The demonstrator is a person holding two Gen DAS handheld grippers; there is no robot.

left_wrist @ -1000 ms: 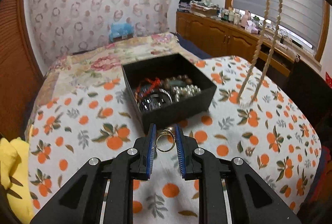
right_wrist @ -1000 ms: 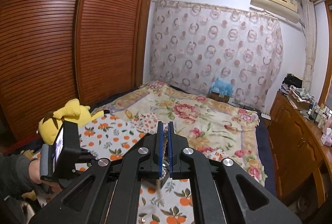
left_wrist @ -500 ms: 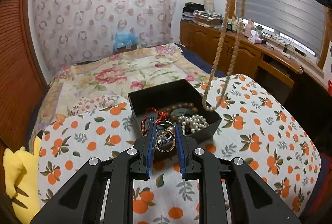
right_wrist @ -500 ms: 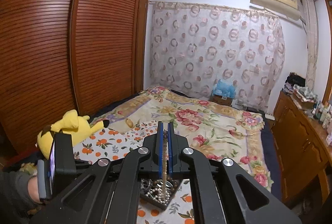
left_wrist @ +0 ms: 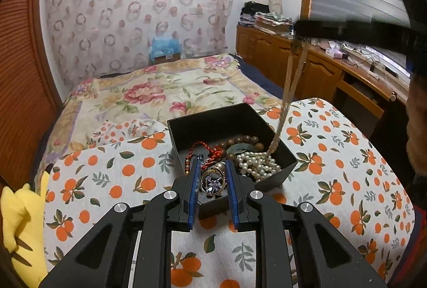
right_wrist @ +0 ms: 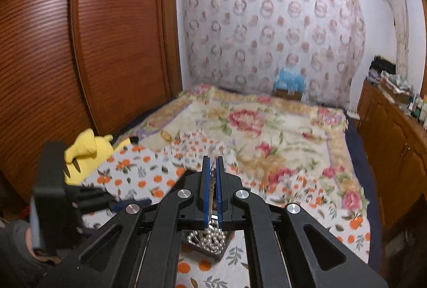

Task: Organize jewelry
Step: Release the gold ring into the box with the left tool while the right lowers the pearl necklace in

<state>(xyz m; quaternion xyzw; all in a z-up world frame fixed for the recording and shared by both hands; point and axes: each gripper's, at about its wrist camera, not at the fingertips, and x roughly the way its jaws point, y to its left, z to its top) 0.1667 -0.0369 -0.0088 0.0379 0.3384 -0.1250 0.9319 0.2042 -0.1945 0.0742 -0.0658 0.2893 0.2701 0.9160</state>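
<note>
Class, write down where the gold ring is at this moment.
In the left wrist view, the gold ring sits between the left gripper's blue pads, over the near corner of the black box, left of the pearls.

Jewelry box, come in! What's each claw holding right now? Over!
Left gripper shut on gold ring, over black box. Right gripper shut on bead necklace, lower end in box. Nothing blocking.

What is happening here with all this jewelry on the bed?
A person is sorting jewelry into a black box on the orange-print cloth. The left gripper holds a gold ring over the box's near edge. The right gripper is shut on a beige bead necklace, whose lower end reaches the pearls inside.
</note>
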